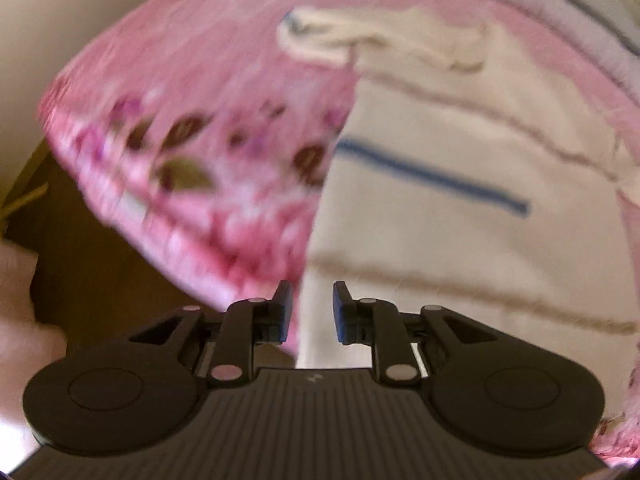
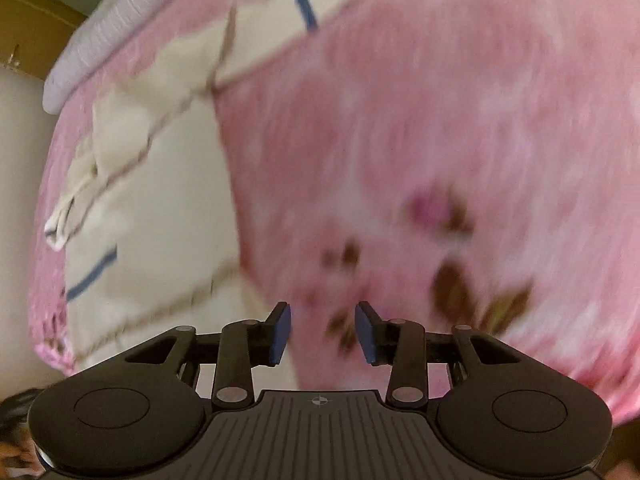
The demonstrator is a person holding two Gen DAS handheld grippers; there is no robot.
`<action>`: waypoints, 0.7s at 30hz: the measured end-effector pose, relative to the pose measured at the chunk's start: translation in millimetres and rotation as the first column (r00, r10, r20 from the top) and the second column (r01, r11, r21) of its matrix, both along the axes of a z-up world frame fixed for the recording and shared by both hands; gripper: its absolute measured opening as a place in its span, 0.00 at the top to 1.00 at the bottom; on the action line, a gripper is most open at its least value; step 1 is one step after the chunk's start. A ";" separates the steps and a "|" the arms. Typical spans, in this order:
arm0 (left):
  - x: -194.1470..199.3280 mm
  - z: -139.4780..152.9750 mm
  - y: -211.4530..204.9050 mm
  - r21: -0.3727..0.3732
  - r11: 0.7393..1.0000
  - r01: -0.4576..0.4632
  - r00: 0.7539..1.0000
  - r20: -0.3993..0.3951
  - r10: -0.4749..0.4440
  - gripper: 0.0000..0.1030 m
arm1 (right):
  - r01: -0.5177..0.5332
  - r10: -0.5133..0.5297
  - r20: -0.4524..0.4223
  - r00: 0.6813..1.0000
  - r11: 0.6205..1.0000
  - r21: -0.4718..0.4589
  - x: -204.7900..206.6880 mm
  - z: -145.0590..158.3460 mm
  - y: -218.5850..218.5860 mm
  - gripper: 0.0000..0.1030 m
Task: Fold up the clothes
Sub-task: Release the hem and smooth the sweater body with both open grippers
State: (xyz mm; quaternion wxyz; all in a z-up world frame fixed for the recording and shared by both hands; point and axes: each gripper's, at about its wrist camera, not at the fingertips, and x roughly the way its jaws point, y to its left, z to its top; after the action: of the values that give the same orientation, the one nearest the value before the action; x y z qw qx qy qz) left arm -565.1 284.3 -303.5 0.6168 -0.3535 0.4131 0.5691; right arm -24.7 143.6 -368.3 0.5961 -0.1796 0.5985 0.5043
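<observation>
A cream garment (image 1: 440, 200) with thin brown stripes and a short blue stripe lies spread on a pink floral bedsheet (image 1: 192, 120). Its crumpled end lies at the far side. My left gripper (image 1: 312, 312) is open and empty, just above the garment's near left edge where it meets the sheet. In the right wrist view the same garment (image 2: 160, 200) lies to the left. My right gripper (image 2: 323, 332) is open and empty over the pink sheet (image 2: 440, 140), to the right of the garment's edge. Both views are motion-blurred.
The bed's edge drops away to a brown floor (image 1: 80, 264) at the left of the left wrist view. A pale lilac ribbed cover (image 2: 116, 24) lies along the far edge of the bed. A cream wall (image 1: 60, 12) stands behind.
</observation>
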 end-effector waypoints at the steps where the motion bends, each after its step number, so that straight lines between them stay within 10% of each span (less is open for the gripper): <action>1: 3.3 6.7 7.2 0.018 1.000 0.021 1.000 0.006 -0.021 0.78 | -0.008 0.007 0.030 1.000 1.000 0.013 4.1 5.3 6.7 0.61; 9: 43.2 8.7 161.3 0.143 0.947 0.286 0.953 0.060 -0.297 0.72 | -0.099 0.075 0.194 0.978 0.988 0.119 32.0 31.3 107.3 0.47; 21: 95.6 -39.3 381.5 0.113 0.757 0.643 0.765 -0.068 -0.640 0.67 | -0.318 0.257 0.296 0.920 0.930 0.183 7.7 -7.8 332.5 0.38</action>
State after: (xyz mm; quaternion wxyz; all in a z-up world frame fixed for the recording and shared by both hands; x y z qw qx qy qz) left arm -469.5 665.8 -342.8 0.7908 -0.1429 0.4790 0.3533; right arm -17.0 476.2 -376.1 0.6068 -0.2629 0.4177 0.6231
